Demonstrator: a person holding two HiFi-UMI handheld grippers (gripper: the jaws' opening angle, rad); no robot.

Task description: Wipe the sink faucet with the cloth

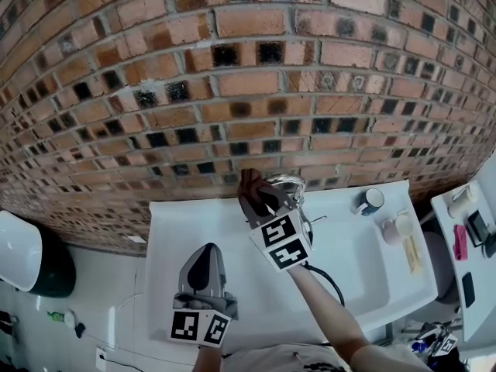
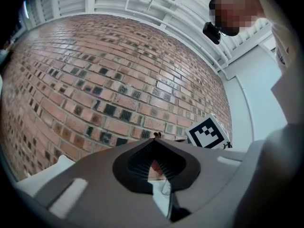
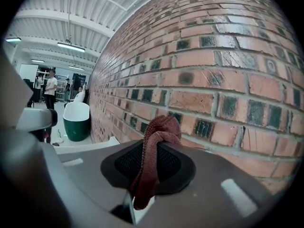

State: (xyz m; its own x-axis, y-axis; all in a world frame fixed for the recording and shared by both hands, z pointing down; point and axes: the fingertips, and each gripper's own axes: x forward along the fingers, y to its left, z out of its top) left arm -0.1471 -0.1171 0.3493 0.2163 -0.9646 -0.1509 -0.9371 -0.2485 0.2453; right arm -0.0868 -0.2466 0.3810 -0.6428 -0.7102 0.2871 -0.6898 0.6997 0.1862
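In the head view, a chrome faucet (image 1: 288, 183) stands at the back rim of the white sink (image 1: 364, 266), against the brick wall. My right gripper (image 1: 256, 198) is up at the faucet's left side, shut on a dark red-brown cloth (image 1: 249, 181) that bunches out past its tips. The right gripper view shows that cloth (image 3: 160, 128) folded over the closed tips of the right gripper (image 3: 157, 142), with only brick behind it. My left gripper (image 1: 204, 260) hangs lower over the sink's front left, apart from the faucet. In its own view the left gripper (image 2: 154, 142) is shut with nothing held.
A dark mug (image 1: 370, 201) and a white cup (image 1: 398, 225) sit on the sink's right ledge. A black hose (image 1: 329, 279) loops in the basin. A white-and-green bin (image 1: 29, 256) stands on the floor at left. A white shelf (image 1: 468, 242) with small items is at right.
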